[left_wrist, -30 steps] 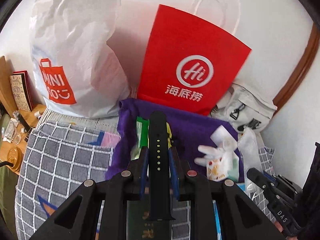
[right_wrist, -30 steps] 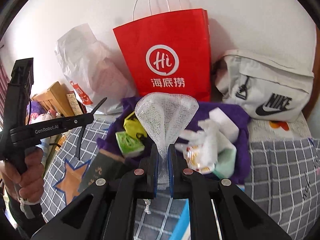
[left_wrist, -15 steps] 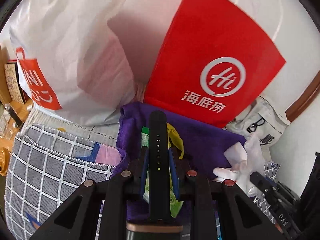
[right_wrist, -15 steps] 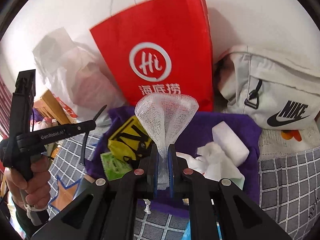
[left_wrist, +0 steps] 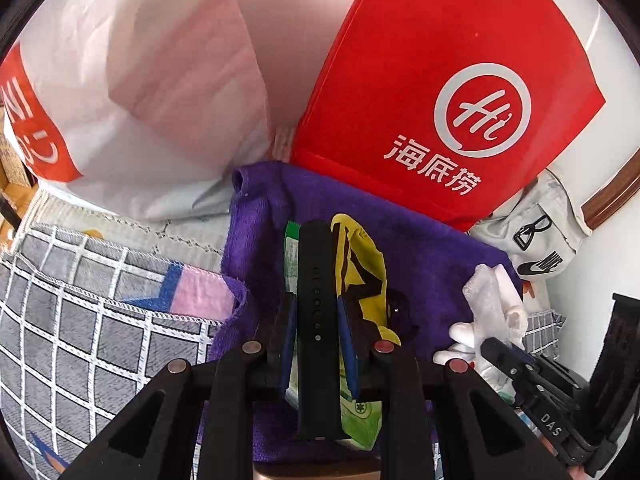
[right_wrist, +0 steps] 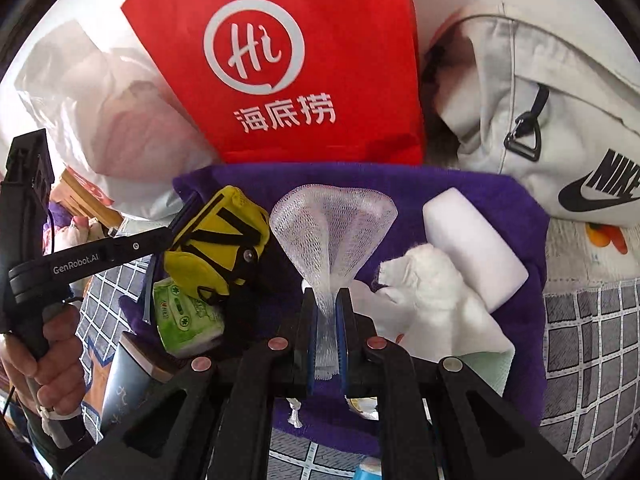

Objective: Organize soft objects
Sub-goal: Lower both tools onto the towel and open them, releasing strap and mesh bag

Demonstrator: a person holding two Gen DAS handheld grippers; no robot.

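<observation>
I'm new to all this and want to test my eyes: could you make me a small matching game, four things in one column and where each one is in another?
Things:
1. black watch strap
2. white mesh netting
3. white foam block
4. green tissue pack

Places:
A. lying on the purple towel, beside crumpled white tissue
B. clamped in the right gripper
C. just under the yellow mask
D. clamped in the left gripper

Pairs: 1-D, 2-B, 3-A, 4-C
</observation>
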